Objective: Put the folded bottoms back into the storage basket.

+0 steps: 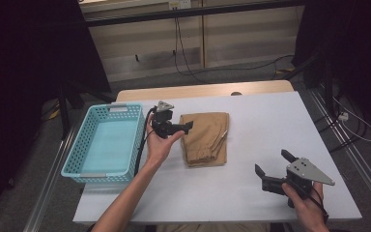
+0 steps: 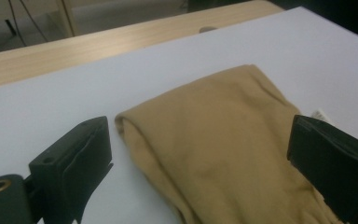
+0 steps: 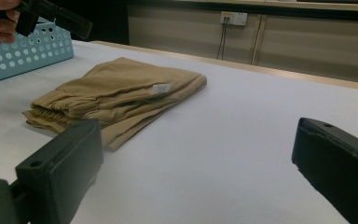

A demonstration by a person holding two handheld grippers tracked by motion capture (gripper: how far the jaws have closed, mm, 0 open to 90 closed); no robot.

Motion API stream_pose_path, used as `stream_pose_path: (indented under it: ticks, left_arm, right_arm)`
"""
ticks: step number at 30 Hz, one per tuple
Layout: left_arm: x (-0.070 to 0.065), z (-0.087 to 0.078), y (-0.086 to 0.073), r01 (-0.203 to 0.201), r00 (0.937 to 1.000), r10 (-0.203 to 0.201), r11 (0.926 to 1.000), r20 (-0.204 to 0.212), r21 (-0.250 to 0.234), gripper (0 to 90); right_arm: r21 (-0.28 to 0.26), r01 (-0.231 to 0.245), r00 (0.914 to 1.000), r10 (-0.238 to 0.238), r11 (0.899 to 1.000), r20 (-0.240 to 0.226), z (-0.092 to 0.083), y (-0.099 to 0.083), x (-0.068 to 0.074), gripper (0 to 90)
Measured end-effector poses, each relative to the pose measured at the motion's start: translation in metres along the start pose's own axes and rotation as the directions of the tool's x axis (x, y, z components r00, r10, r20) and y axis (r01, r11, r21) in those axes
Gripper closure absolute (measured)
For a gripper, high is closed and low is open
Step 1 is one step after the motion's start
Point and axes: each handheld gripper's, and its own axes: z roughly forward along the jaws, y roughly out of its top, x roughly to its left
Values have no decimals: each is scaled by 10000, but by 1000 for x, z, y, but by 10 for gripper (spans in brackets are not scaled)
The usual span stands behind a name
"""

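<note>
Trousers (image 1: 205, 137), tan and folded, lie centre frame right of the basket (image 1: 77, 145); left gripper (image 1: 181, 128) hovers open at their near-left edge, right gripper (image 1: 270, 169) open and idle lower right, so lower the left and pinch every layer of the fold.

Bare table (image 1: 270, 125) right of trousers (image 1: 205, 137); basket (image 1: 107, 140) left.

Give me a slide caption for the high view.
Left gripper open at folded tan garment beside the blue basket.
</note>
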Motion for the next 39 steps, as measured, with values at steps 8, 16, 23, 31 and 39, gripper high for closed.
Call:
stream_pose_path:
  ticks: [8, 16, 23, 31, 39]
  left_arm:
    - [3, 9, -5, 65, 9997, -83, 9969, 223, 778, 100]
    - [22, 19, -15, 1016, 9921, -1127, 9792, 544, 1754, 177]
    - [28, 23, -20, 1369, 9855, -1554, 9653, 677, 2224, 255]
    - [23, 31, -26, 1424, 9805, -1732, 9518, 930, 2715, 389]
    - [19, 35, -30, 1169, 9891, -1379, 9490, 520, 2927, 406]
  right_arm:
    - [10, -15, 10000, 15, 10000, -38, 0, 0, 1, 17]
    - [83, 7, 10000, -6, 10000, -86, 1, 0, 1, 17]
    - [94, 25, 9999, -24, 10000, -111, 1, 0, 1, 17]
    - [99, 38, 9999, -36, 9999, -164, 1, 0, 2, 18]
    - [87, 78, 9998, -76, 9999, -191, 1, 0, 2, 19]
